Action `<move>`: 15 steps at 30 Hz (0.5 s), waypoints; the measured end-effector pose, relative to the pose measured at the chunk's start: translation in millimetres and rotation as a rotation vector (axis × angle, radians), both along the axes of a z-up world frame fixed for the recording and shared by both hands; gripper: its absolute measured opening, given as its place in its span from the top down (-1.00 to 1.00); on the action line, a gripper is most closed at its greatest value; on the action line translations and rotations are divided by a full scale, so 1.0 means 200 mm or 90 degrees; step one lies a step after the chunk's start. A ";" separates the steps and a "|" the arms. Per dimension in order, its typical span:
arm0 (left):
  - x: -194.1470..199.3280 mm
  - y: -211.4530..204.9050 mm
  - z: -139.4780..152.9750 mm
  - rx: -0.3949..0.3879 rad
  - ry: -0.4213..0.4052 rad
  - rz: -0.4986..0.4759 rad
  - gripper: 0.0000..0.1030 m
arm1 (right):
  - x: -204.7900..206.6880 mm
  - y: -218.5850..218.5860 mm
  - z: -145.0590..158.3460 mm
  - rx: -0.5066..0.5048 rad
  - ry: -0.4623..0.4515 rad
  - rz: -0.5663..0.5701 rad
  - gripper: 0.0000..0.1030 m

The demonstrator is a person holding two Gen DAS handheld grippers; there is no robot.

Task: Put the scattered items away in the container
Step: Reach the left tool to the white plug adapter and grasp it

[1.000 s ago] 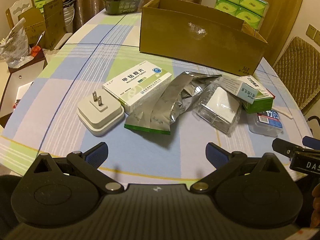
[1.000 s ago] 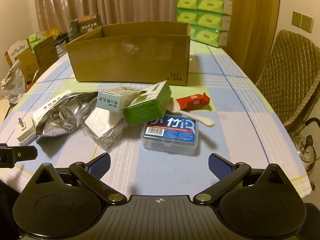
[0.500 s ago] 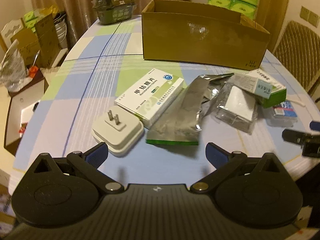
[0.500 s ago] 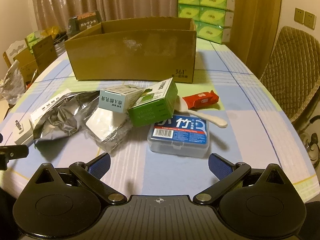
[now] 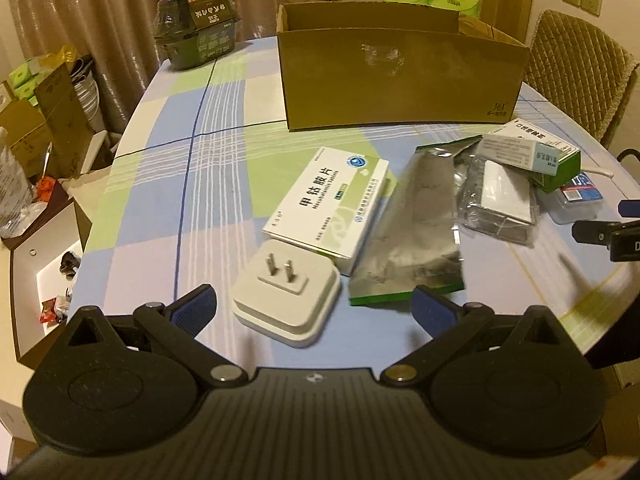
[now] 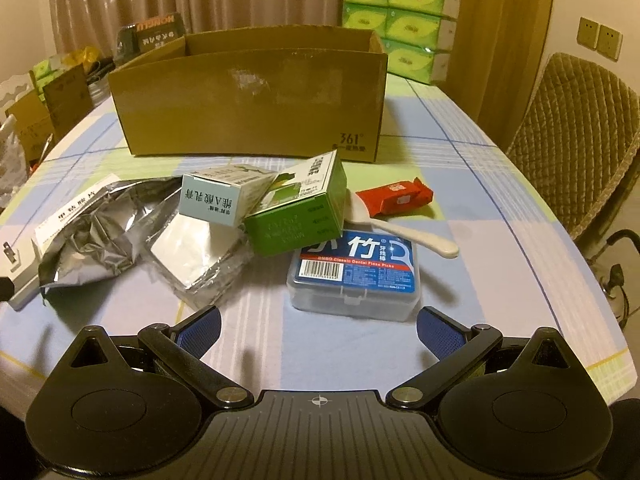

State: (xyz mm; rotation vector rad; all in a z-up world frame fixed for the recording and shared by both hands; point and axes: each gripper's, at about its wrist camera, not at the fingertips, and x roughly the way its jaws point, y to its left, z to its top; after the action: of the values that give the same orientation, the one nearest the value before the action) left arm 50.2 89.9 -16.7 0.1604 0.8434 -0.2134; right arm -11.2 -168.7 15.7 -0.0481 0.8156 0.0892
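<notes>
An open cardboard box [image 5: 400, 76] [image 6: 252, 108] stands at the back of the table. In front of it lie a white plug adapter [image 5: 286, 300], a white medicine box [image 5: 328, 208], a silver foil pouch [image 5: 416, 232] [image 6: 96, 224], a clear-wrapped white pack [image 6: 192, 256], a pale blue carton [image 6: 220, 196], a green carton [image 6: 300, 212], a floss pick case [image 6: 356, 276], a red packet [image 6: 394, 196] and a white spoon [image 6: 404, 232]. My left gripper [image 5: 314, 314] is open, just short of the adapter. My right gripper [image 6: 318, 330] is open, just short of the floss case.
A dark packaged box [image 5: 198, 26] sits at the table's far left corner. Green tissue packs [image 6: 400, 20] are stacked behind the box. A woven chair [image 6: 576, 152] stands to the right. Cartons and clutter [image 5: 44, 128] lie off the left edge.
My left gripper has swung left and closer, so the plug adapter now lies between its fingers. My right gripper has moved forward toward the floss case. Both stay open.
</notes>
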 end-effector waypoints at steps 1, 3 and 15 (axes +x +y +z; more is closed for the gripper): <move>0.01 0.01 0.00 0.001 0.001 -0.006 -0.98 | 0.00 0.00 0.00 -0.002 -0.001 -0.001 -0.97; 0.04 0.04 -0.01 0.005 0.002 -0.020 -0.97 | 0.00 0.01 -0.01 -0.008 0.000 -0.002 -0.97; 0.18 0.10 -0.11 0.074 0.041 -0.171 -0.61 | 0.02 0.05 -0.02 -0.040 0.004 0.005 -0.97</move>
State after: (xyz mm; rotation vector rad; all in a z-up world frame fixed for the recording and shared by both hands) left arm 85.9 109.8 -39.6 0.3781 0.8975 -0.4237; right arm -8.0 -159.2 11.6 -0.1101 0.8249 0.0719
